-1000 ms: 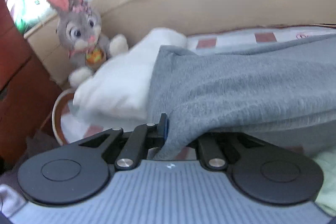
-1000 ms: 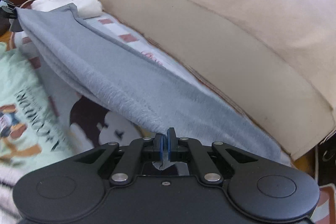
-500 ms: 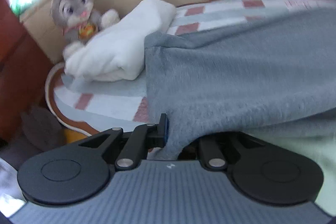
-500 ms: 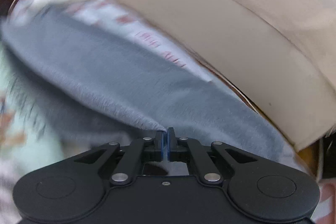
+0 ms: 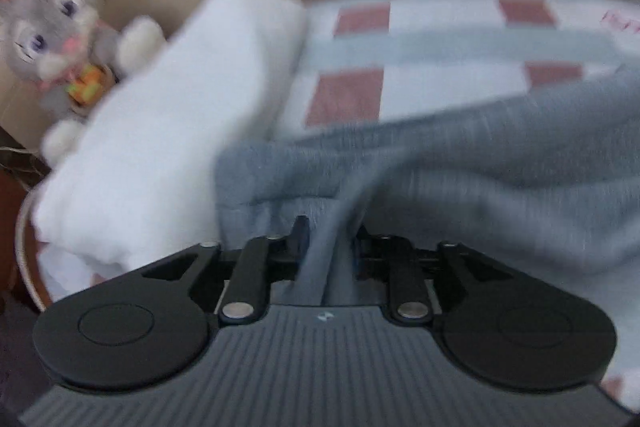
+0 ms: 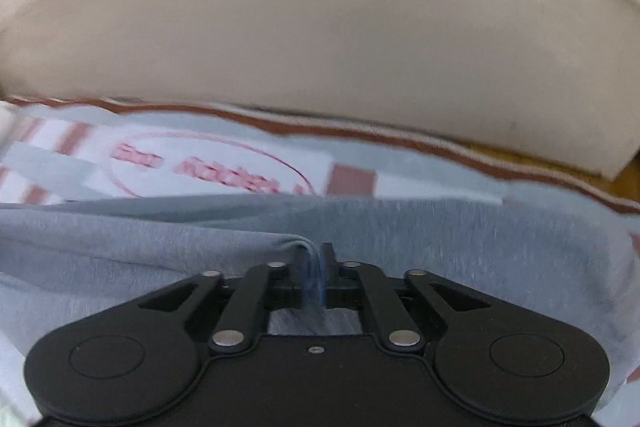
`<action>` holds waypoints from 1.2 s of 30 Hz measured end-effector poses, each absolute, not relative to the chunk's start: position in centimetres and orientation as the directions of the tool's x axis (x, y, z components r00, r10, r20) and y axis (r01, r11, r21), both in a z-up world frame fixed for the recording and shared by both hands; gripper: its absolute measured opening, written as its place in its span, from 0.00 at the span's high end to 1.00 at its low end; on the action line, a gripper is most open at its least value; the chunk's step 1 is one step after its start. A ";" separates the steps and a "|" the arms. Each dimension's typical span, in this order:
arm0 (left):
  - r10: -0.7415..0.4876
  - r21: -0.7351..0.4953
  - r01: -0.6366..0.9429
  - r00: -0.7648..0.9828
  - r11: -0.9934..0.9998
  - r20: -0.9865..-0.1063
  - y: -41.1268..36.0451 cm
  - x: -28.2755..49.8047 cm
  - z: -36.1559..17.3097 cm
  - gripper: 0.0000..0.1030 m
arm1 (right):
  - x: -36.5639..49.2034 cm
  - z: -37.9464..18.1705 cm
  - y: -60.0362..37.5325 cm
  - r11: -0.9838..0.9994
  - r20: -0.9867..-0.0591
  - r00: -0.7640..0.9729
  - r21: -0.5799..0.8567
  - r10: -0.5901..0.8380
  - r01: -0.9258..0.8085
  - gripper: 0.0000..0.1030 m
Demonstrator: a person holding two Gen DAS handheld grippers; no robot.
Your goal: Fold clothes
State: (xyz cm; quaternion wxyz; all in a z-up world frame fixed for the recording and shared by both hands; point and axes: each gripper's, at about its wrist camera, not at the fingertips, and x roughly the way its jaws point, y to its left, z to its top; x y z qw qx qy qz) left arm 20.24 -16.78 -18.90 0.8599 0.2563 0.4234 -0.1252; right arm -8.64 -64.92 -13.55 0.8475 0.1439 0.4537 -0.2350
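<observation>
Beige sofa back [image 6: 320,27] fills the background, checked blanket [image 5: 440,39] covers the seat, and the grey garment [image 5: 500,155] lies on it, stretched between both tongs. Left gripper [image 5: 330,231]: jaws are opening, a bunched ridge of grey cloth runs between them, and the pads look clear of it – so I read it as released or nearly so. Right gripper [image 6: 314,255]: jaws are opening too, only a narrow gap so far, with a thin fold of the garment's edge still sitting in it; hard to tell through the blur whether the pads still bite, but I'd say not. Judgement: this is the lay-down at the end of a fold. Risks – the left side lets go wider than the right, so an uneven release could drag the edge skew and spoil the fold line. Cloth could also snag on a pad and lift as the tongs withdraw, pulling the top layer open. On the left, the folded white cloth [image 5: 168,131] is touching or just beside the grey corner, with the plush rabbit [image 5: 52,39] beyond it; a careless pull-back could shove that pile. Both views are motion-blurred, so edge alignment can't be checked from here
</observation>
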 end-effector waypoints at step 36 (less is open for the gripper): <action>-0.350 -0.106 0.505 0.418 0.857 -0.839 -24.4 11.8 -14.6 0.49 | -13.7 -13.4 -58.5 0.990 -0.775 0.626 0.007 -0.084 0.142 0.75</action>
